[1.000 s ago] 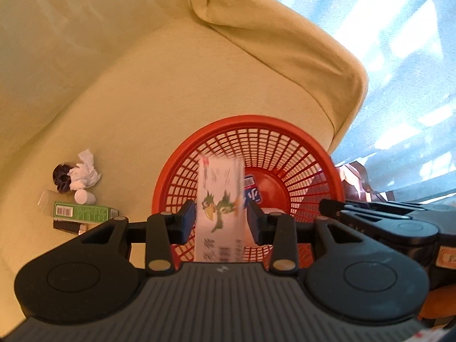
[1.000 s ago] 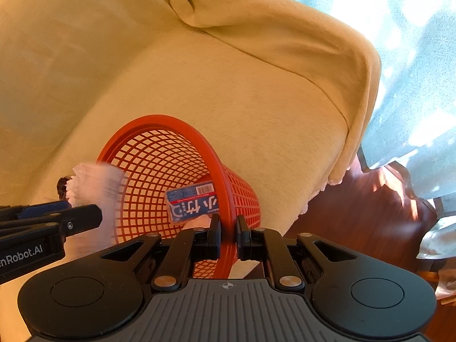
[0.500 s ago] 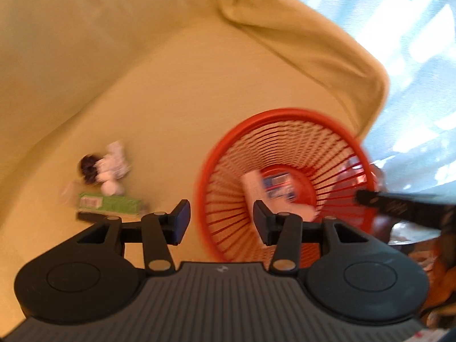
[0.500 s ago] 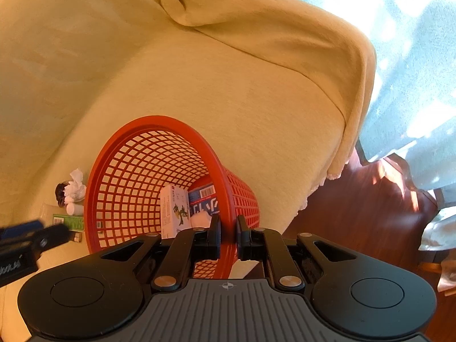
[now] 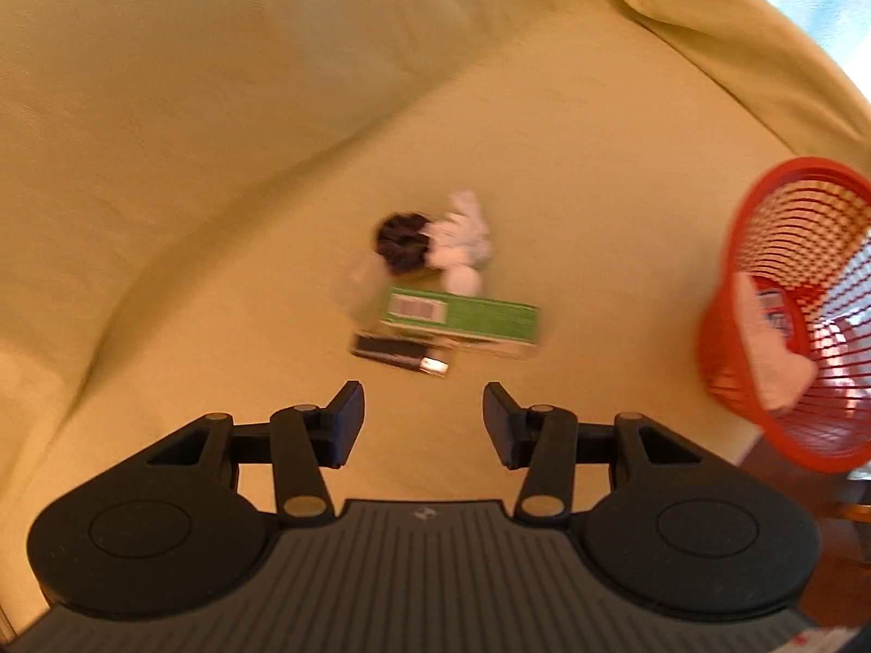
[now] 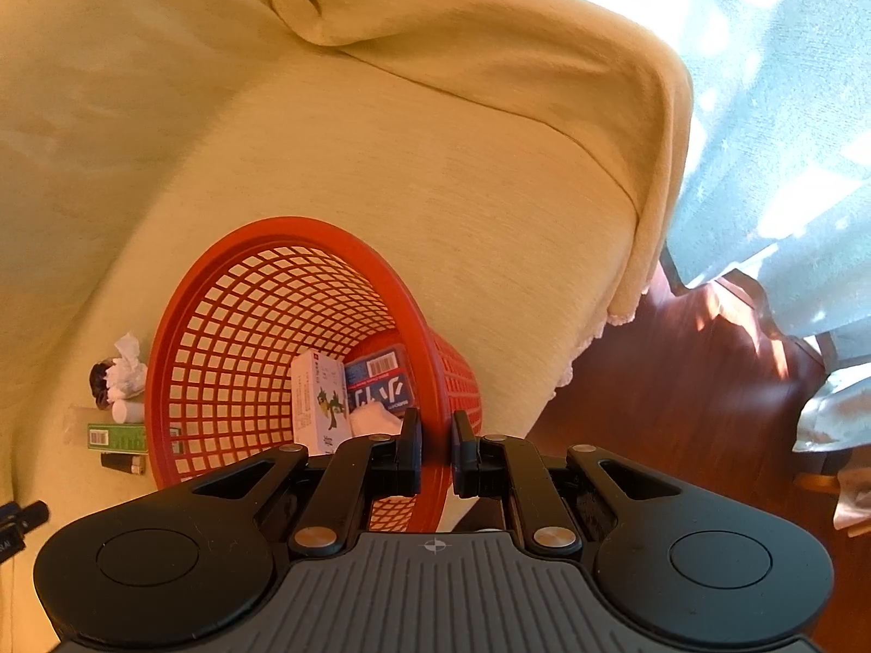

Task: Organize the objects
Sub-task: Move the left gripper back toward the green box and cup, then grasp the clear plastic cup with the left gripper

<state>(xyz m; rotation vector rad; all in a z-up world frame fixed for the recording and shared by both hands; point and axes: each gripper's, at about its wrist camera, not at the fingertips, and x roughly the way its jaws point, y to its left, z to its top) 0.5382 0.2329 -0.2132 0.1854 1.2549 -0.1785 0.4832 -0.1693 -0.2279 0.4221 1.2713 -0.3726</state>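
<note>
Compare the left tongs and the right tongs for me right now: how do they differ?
The left tongs are open and empty; the right tongs are shut on the red basket, pinching its rim. The left tongs face the loose pile, with the green box nearest; the right tongs sit at the sofa's edge, tilting the basket. Both are black two-finger tools over the yellow sofa.

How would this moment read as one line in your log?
left gripper: open, empty, facing green box | right gripper: shut on basket rim | white box in basket
</note>
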